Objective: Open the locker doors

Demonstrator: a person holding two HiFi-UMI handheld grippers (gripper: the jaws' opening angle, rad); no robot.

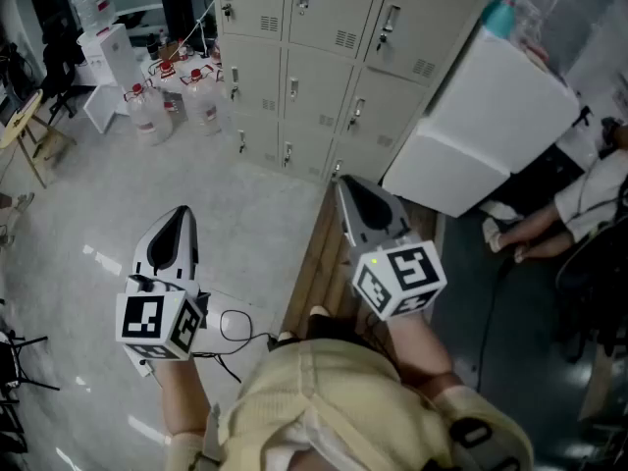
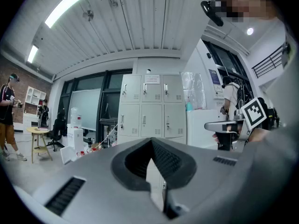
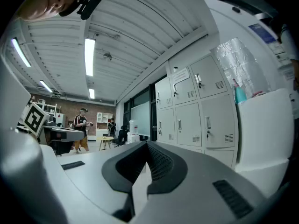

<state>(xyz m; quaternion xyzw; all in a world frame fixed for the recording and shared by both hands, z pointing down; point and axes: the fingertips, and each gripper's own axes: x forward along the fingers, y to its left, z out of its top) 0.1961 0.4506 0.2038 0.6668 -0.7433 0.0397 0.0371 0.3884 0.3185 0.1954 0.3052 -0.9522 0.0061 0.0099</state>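
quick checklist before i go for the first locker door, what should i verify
1. Locker doors all closed: ok, none opened yet.
2. Left gripper free: ok, jaws together, nothing held.
3. Right gripper free: ok, jaws together, nothing held.
4. Jaws ready to take a handle: not ok, both need opening first.
5. Doors within reach: not ok, floor lies between them and both grippers.
6. Doors unlocked: cannot tell.
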